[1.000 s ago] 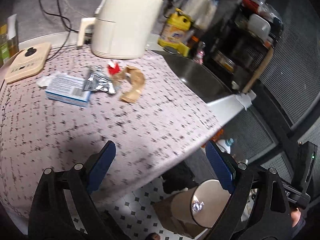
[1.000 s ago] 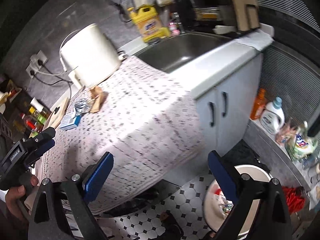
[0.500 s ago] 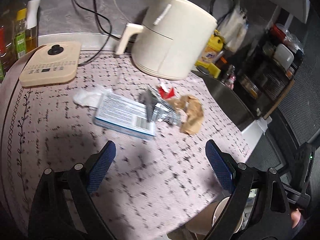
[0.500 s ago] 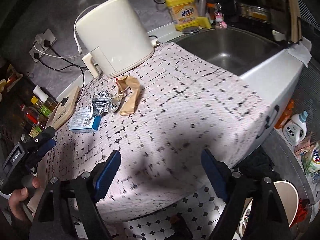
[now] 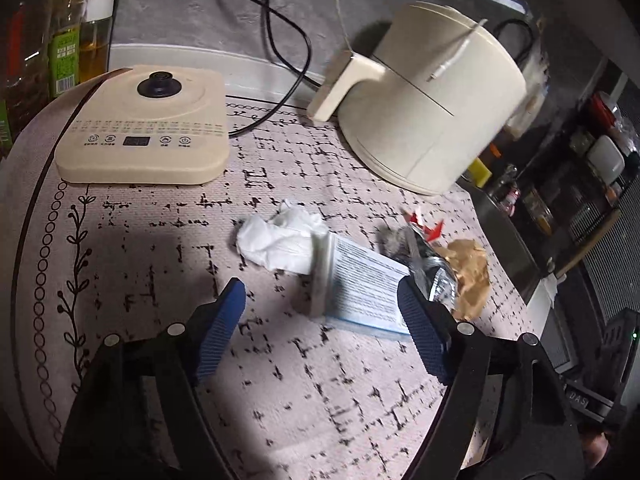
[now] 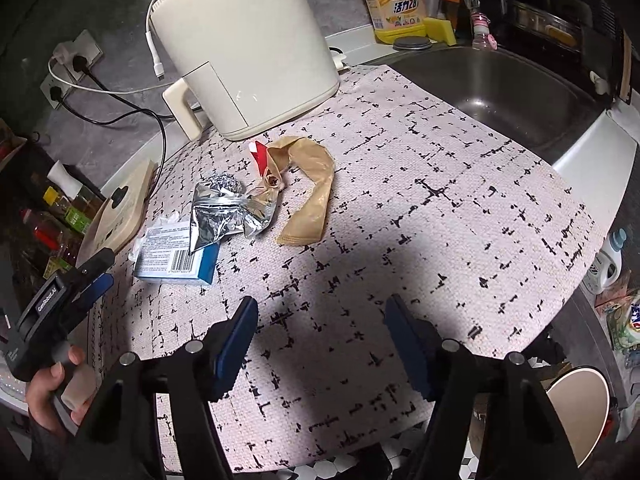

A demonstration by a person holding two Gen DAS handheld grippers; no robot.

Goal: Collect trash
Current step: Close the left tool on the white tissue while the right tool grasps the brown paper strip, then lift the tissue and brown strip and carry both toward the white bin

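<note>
1. Trash lay clustered on the patterned mat [image 6: 440,208] before the air fryer [image 6: 248,48]: blue-white box [image 5: 364,288], crumpled tissue [image 5: 280,240], foil wrapper [image 6: 224,216], brown paper [image 6: 312,196].
2. Left gripper [image 5: 320,320]: jaws wide apart, empty, hovering just short of the box.
3. Right gripper [image 6: 320,336]: jaws wide apart, holding nothing, over bare mat.
</note>
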